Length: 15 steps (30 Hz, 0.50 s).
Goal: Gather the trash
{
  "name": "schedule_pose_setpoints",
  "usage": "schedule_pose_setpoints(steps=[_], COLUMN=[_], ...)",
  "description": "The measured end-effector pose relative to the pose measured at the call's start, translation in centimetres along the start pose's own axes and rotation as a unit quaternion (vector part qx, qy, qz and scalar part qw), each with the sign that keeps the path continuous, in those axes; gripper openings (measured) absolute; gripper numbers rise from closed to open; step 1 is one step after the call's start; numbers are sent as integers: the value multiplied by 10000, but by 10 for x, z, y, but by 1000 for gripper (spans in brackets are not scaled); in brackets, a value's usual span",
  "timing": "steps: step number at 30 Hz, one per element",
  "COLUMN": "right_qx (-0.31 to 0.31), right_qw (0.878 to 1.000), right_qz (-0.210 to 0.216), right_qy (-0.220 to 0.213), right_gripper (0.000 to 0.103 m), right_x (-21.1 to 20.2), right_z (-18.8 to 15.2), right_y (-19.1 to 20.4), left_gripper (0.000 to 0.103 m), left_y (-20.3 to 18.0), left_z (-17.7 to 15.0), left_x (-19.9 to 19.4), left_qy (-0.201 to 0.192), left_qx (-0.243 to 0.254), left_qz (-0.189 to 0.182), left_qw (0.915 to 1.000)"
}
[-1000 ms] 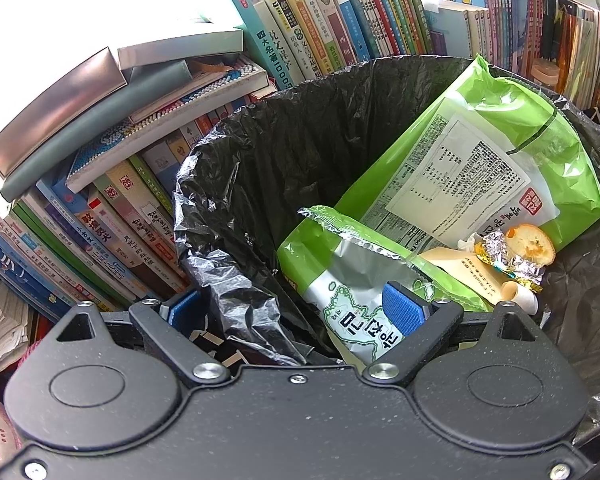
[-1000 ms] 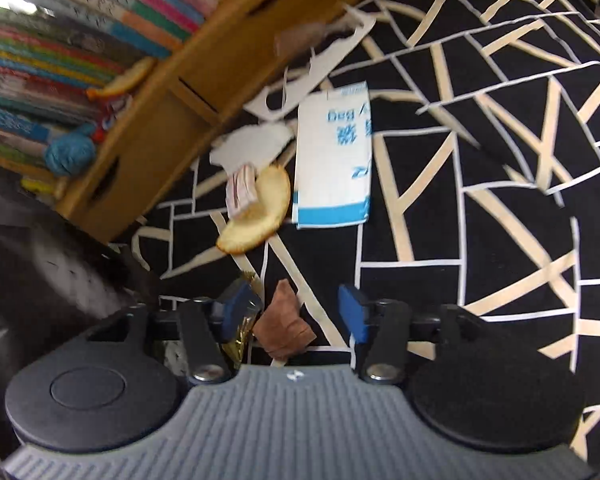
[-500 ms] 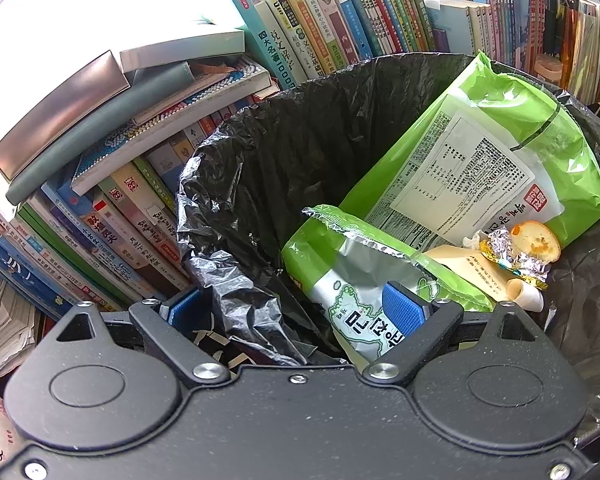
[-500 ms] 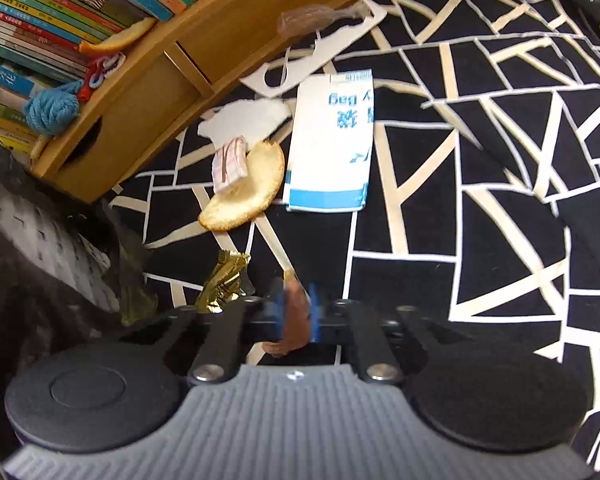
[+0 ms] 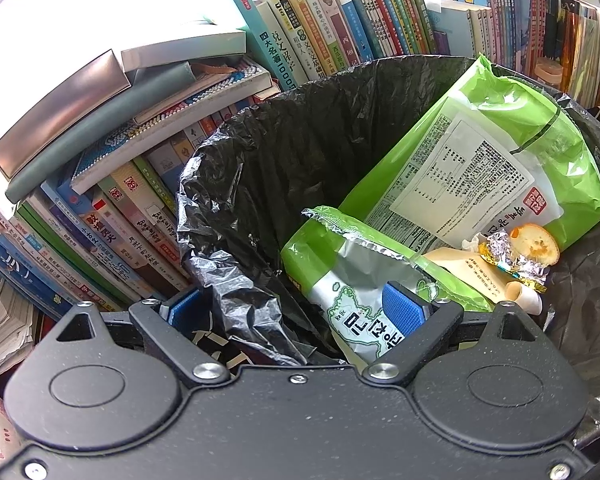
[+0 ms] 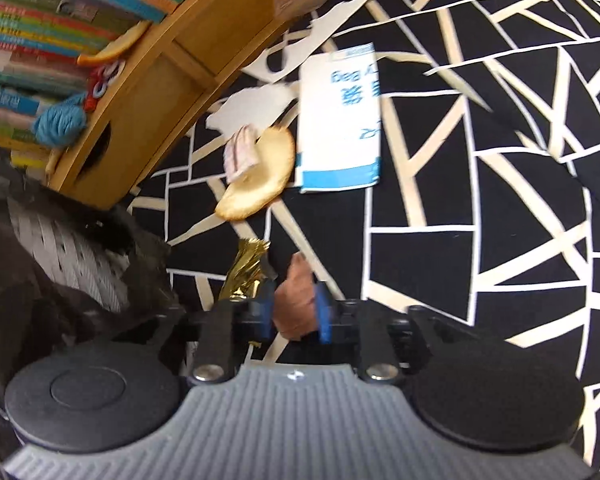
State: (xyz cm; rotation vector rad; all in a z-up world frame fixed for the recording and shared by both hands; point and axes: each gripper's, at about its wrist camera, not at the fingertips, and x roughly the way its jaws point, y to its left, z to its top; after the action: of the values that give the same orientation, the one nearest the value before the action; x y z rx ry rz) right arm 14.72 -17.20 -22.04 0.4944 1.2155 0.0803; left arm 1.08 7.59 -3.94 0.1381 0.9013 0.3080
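Since the earlier frame, R gripper (image 6: pixel 295 316) clamped the brown scrap (image 6: pixel 294 310), and its jaws are now opening w/ scrap still between the pads; L gripper (image 5: pixel 296 308) is unchanged, jaws apart astride the bin liner (image 5: pixel 236 304) rim. Scrap sits just above the patterned rug (image 6: pixel 460 260), beside the bin, long axis pointing away from the cam. Best re-close mid-scrap before lifting, else it likely drops.
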Motion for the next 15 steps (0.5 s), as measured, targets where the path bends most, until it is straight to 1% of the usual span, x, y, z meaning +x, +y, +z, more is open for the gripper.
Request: schedule_pose_setpoints(steps=[1,3,4,6,7,9,12,15], right_qx=[-31,-127,-183,-223,-238,-313,-311,-342], right_qw=[10000,9998,9997,9996,9995,9989,9989,9987], right_qz=[-56,-180,-129,-145,-183,-315,-300,-282], right_qy=[12,13,-57,-61,-84,-134,-163,-241], right_gripper=[55,55,59,59,48,29,25,24], right_x=[3,8,8,9,8,7,4,-1], right_z=[-1,-4,-5,-6,-7,-9,-10,-9], right_y=[1,3,5,7,7,9,8,10], left_gripper=[92,93,93,93,93,93,93,93], left_y=[0,0,0,0,0,0,0,0], left_z=[0,0,0,0,0,0,0,0], left_x=[0,0,0,0,0,0,0,0], left_qy=[-2,-7,-9,-8,-7,-9,-7,-8], left_qx=[-4,-14,-16,-16,-17,-13,-16,-17], left_qz=[2,3,5,4,3,0,2,0], left_qw=[10000,10000,10000,10000,10000,10000,10000,10000])
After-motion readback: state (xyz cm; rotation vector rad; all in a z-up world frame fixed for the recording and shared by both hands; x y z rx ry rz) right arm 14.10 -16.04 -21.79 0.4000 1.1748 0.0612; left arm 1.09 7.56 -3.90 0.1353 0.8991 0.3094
